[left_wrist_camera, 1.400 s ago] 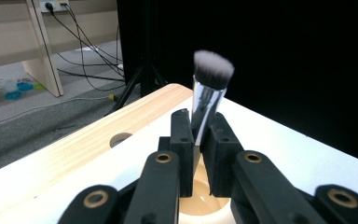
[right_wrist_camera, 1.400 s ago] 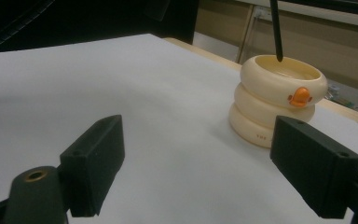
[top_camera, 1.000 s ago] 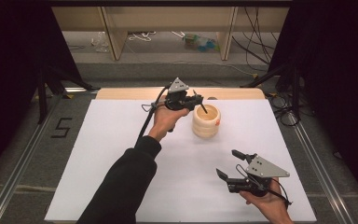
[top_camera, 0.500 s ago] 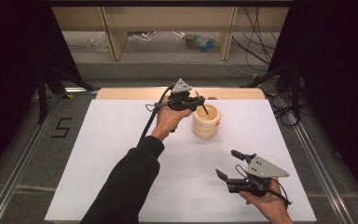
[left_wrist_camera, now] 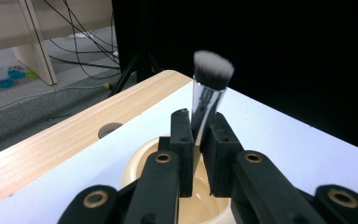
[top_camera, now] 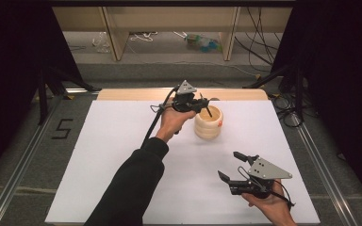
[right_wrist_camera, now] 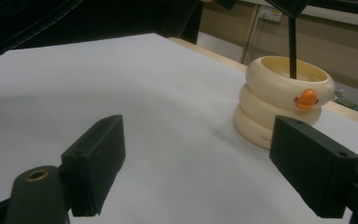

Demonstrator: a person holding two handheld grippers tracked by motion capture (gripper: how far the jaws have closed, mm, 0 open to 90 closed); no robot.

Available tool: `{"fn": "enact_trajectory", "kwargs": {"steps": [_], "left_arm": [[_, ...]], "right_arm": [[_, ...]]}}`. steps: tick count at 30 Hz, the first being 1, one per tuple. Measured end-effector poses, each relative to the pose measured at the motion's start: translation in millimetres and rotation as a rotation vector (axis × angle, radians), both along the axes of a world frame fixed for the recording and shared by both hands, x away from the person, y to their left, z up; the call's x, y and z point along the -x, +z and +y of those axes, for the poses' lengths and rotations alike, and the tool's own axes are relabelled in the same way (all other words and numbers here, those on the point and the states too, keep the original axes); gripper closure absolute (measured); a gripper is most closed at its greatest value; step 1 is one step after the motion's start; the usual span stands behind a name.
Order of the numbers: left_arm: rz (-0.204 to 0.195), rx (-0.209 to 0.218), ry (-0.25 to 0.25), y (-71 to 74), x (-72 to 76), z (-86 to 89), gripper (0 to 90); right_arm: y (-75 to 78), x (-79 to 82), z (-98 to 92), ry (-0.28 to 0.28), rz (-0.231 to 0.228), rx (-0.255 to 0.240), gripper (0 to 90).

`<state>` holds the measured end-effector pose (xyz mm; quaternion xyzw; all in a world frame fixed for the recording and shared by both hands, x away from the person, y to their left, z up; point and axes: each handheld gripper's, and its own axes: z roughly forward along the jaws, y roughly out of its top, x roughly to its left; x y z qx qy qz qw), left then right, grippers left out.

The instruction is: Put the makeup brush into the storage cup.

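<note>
A cream cup [top_camera: 208, 126] shaped like stacked rings, with an orange duck beak, stands on the white sheet at the back centre. My left gripper [top_camera: 203, 103] hovers over it, shut on a makeup brush [top_camera: 209, 111]. In the left gripper view the brush [left_wrist_camera: 213, 70] stands bristles up between the pads [left_wrist_camera: 182, 135], above the cup [left_wrist_camera: 133, 165]. Its dark handle [right_wrist_camera: 292, 46] reaches down into the cup [right_wrist_camera: 279, 105]. My right gripper [top_camera: 229, 164] rests at the front right, open and empty [right_wrist_camera: 209, 154], aimed toward the cup.
The white sheet [top_camera: 122, 155] covers the table. A wooden strip [top_camera: 132, 94] with a round hole [left_wrist_camera: 109, 129] runs along the back edge. Black curtains flank both sides. Shelf legs and cables lie on the floor behind.
The left forearm has shifted slightly to the right, with the brush still held over the cup. The right gripper has not moved.
</note>
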<state>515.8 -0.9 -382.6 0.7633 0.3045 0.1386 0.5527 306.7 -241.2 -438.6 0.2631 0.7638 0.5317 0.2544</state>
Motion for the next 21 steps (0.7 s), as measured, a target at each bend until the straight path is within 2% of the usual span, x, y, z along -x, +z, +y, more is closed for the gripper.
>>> {"fn": "enact_trajectory", "kwargs": {"steps": [21], "left_arm": [[0.02,-0.036,-0.006,-11.8,-3.5,-7.0,82.5]], "right_arm": [[0.1,0.3,1.6,0.012,0.001,0.005,19.7]]}}
